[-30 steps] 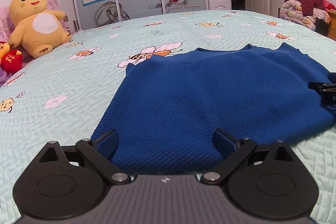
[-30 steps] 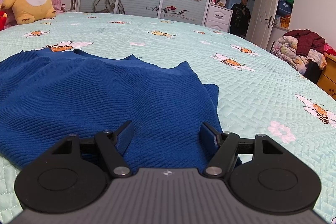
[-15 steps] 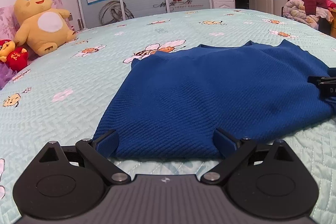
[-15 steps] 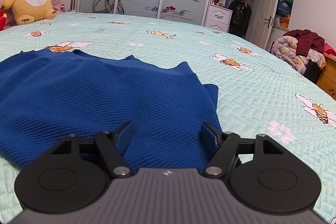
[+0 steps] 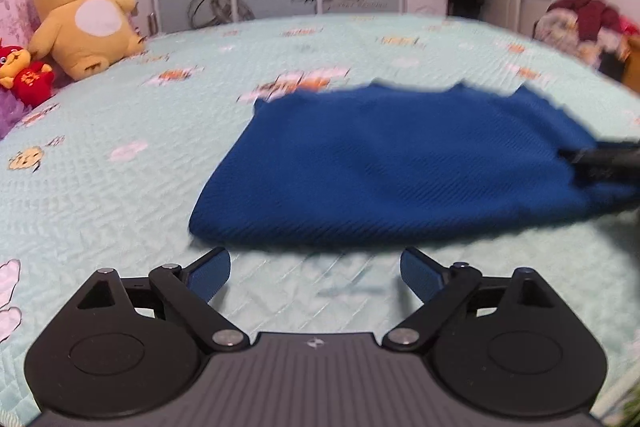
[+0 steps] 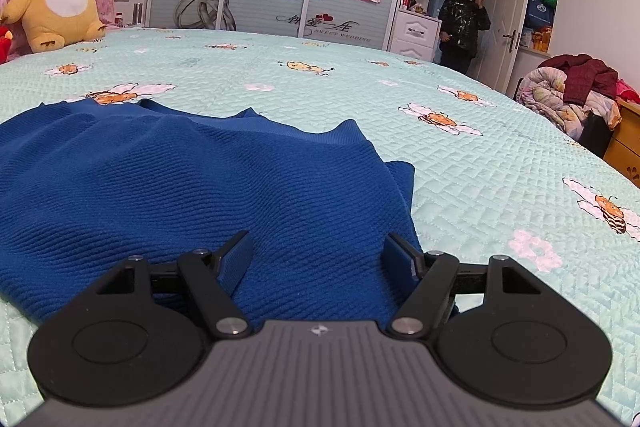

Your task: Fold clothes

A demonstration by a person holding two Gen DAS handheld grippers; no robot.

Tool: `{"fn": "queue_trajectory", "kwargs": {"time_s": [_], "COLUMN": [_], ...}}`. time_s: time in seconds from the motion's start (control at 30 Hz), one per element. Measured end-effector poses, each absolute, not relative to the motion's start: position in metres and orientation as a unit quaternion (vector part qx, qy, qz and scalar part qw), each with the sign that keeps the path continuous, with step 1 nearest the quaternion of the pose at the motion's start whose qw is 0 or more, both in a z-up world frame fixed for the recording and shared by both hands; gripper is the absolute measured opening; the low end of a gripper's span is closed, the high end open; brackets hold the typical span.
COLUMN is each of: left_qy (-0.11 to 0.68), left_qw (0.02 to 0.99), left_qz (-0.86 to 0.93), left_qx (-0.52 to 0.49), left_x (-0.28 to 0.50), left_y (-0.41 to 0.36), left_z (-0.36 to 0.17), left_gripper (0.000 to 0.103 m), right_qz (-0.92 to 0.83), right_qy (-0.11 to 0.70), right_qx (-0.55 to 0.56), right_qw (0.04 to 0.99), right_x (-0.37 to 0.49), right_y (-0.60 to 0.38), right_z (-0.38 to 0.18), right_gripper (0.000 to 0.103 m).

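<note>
A blue knit sweater lies folded flat on the pale green bedspread. My left gripper hovers over bare bedspread just short of the sweater's near edge; its jaws are closing slightly, still wide, with nothing between them. My right gripper stands open low over the sweater near its right edge, with the fabric lying under and between the fingers, not pinched. In the left wrist view the right gripper shows as a dark blur at the sweater's right end.
A yellow plush toy and a small red one sit at the bed's far left. A person stands in the doorway beyond the bed. A heap of clothes and a wooden cabinet stand to the right.
The left gripper has drawn back off the sweater's near edge, so its fingers now stand over bare bedspread. The right gripper has stayed put over the sweater.
</note>
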State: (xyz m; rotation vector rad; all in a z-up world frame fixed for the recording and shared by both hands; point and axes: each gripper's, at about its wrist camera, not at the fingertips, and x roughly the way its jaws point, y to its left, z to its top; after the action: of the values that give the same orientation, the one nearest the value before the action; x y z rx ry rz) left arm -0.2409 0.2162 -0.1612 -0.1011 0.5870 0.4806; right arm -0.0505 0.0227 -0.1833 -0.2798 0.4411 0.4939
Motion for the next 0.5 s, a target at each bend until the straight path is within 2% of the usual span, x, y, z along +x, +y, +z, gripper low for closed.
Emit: {"fn": "queue_trajectory", "kwargs": {"time_s": [0.27, 0.4, 0.43, 0.47, 0.5], "left_qy": [0.246, 0.235, 0.233, 0.234, 0.234], "left_qw": [0.944, 0.943, 0.943, 0.942, 0.940], "left_qz": [0.215, 0.224, 0.227, 0.229, 0.231], "left_qx": [-0.051, -0.067, -0.072, -0.080, -0.089], "left_x": [-0.195, -0.168, -0.163, -0.161, -0.159], "left_y": [0.242, 0.263, 0.268, 0.271, 0.275], "left_z": [-0.147, -0.155, -0.157, -0.161, -0.165], "left_gripper": [0.095, 0.095, 0.095, 0.095, 0.095], "right_qz": [0.224, 0.281, 0.296, 0.307, 0.318], "right_qy": [0.208, 0.180, 0.174, 0.184, 0.193], "right_qx": [-0.158, -0.123, -0.117, -0.122, -0.127], "right_qw": [0.939, 0.935, 0.932, 0.926, 0.920], "right_x": [-0.060, -0.062, -0.060, -0.052, -0.045], "right_y": [0.030, 0.043, 0.049, 0.059, 0.069], "right_z": [-0.175, -0.152, -0.147, -0.144, -0.141], "right_gripper": [0.074, 0.073, 0.069, 0.051, 0.038]}}
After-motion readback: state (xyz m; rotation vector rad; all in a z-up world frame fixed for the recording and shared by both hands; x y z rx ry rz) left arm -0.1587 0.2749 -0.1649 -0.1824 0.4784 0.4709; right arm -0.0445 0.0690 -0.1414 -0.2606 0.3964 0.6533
